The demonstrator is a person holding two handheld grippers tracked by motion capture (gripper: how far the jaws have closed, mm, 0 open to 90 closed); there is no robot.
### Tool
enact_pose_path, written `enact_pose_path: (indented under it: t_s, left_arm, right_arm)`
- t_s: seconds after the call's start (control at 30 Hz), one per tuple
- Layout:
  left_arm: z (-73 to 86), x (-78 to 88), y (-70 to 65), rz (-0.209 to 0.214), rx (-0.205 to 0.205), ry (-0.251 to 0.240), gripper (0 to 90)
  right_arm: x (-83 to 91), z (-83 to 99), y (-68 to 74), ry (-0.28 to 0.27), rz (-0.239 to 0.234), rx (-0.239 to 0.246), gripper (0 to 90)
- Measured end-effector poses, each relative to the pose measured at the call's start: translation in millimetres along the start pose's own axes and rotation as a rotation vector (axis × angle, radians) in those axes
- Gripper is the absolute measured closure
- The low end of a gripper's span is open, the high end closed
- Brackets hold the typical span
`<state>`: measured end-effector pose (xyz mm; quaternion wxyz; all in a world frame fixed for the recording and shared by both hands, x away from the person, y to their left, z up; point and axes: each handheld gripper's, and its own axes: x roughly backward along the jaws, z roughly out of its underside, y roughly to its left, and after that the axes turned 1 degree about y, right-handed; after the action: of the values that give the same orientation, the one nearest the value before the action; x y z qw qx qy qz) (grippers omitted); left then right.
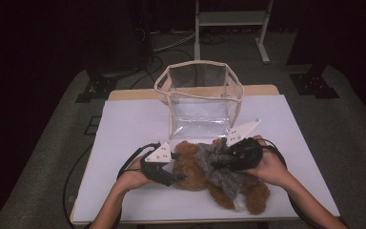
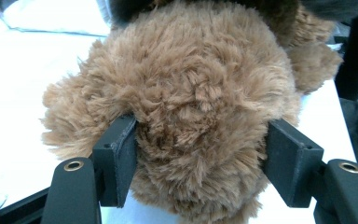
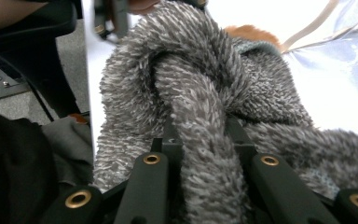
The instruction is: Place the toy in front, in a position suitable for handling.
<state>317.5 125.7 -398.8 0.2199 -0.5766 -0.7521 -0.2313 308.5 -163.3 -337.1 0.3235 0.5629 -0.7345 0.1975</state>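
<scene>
Brown plush bear (image 1: 205, 174) lies on the desk near its front edge, roughly centred, grey fuzzy scarf (image 1: 217, 167) knotted round its neck. Left gripper (image 1: 174, 177) has its jaws clamped on the bear's head from both sides; in the left gripper view the pads (image 2: 117, 158) sink into the brown fur (image 2: 191, 102), jaws partly spread to fit the head. Right gripper (image 1: 219, 160) comes in from the right side, jaws nearly together, pinching a strand of the scarf; in the right gripper view the grey strand (image 3: 200, 140) runs up between the jaws into the knot (image 3: 182, 65).

Clear plastic bag (image 1: 200, 98) with beige trim stands open and upright just behind the bear, toward the desk's far edge, nothing visible inside. White sheet (image 1: 133, 129) covers the desk top.

Progress, judged: looks like the scarf is being worked on, with the left gripper steadying the bear while the right pulls a strand. Knot still tight and scarf still on, so that step is early. If the bear goes in the bag, that isn't begun.
</scene>
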Motion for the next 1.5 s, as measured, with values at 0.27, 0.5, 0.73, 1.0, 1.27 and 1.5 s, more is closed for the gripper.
enact_pose_path:
  t_s: [0.27, 0.5, 0.73, 1.0, 1.27, 1.5]
  left_arm:
    - [1.6, 3.8, 2.6, -0.027, 0.009, 0.002, 22.7]
    - [1.9, -0.5, 5.3, -0.072, -0.006, 0.011, 31.7]
    - [-1.0, -1.3, 6.4, -0.085, 0.002, 0.008, 43.8]
    - [-0.4, -0.7, 6.1, -0.078, 0.021, 0.013, 41.9]
    - [0.7, 1.9, 5.5, -0.043, 0.015, 0.02, 40.4]
    - [-0.7, 12.8, 9.5, -0.017, 0.026, -0.002, 34.0]
  right_arm:
    - [-15.5, 7.0, -15.1, 0.048, 0.087, 0.011, 74.7]
    - [-19.6, -4.6, -47.0, 0.051, 0.138, -0.031, 74.6]
    - [-24.5, -12.9, -42.1, 0.011, 0.083, -0.037, 74.6]
    - [-26.8, -13.5, -11.1, 0.03, 0.026, 0.04, 74.6]
    - [13.8, 8.9, -49.0, 0.014, 0.129, -0.095, 74.1]
    - [5.0, 23.7, -60.5, 0.012, 0.038, -0.155, 73.9]
